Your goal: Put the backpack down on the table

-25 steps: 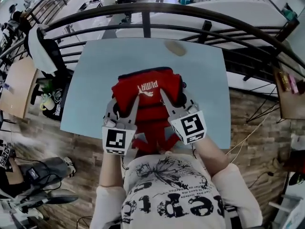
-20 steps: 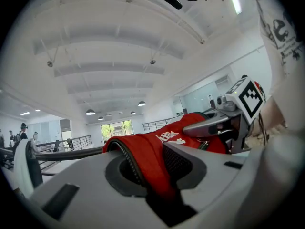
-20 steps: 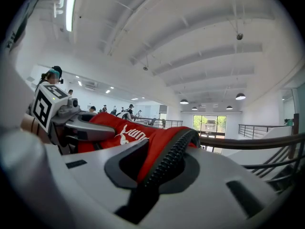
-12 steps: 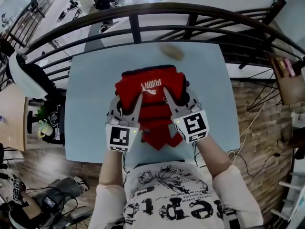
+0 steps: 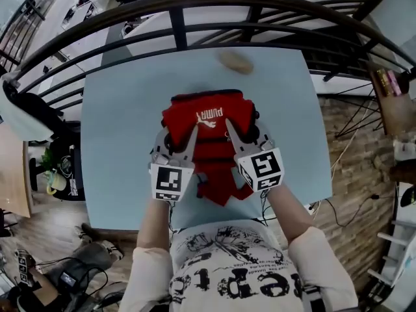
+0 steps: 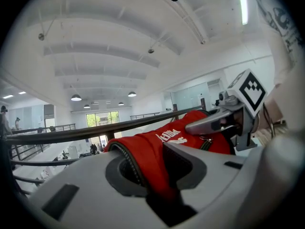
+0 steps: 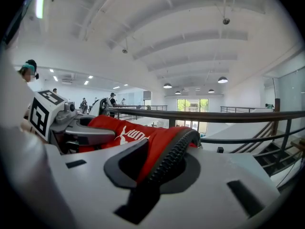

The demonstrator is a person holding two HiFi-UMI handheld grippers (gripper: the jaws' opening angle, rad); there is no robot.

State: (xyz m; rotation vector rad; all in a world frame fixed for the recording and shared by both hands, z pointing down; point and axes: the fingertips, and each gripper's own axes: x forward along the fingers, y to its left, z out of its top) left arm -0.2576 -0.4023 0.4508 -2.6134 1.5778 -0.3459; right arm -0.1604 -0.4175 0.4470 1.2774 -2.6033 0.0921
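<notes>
A red backpack [image 5: 211, 119] with a white logo is over the middle of the pale blue table [image 5: 123, 109]; whether it rests on it I cannot tell. My left gripper [image 5: 177, 134] is shut on its left side and my right gripper [image 5: 246, 130] on its right side. In the left gripper view, red fabric [image 6: 157, 147] with a black zipper edge is pinched between my left gripper's [image 6: 152, 171] jaws, and the right gripper [image 6: 224, 120] shows beyond it. The right gripper view shows the same red fabric [image 7: 143, 137] clamped in my right gripper [image 7: 152, 168], with the left gripper [image 7: 90, 132] across the bag.
A small tan object [image 5: 235, 61] lies on the table's far side. A black curved railing [image 5: 195, 8] runs just beyond the far edge. Wooden floor [image 5: 344, 174] lies right of the table, a dark chair [image 5: 45, 119] to its left.
Both grippers have carried the backpack down and away from the person. Its lower part hung past the table's near edge before and now lies over the tabletop.
</notes>
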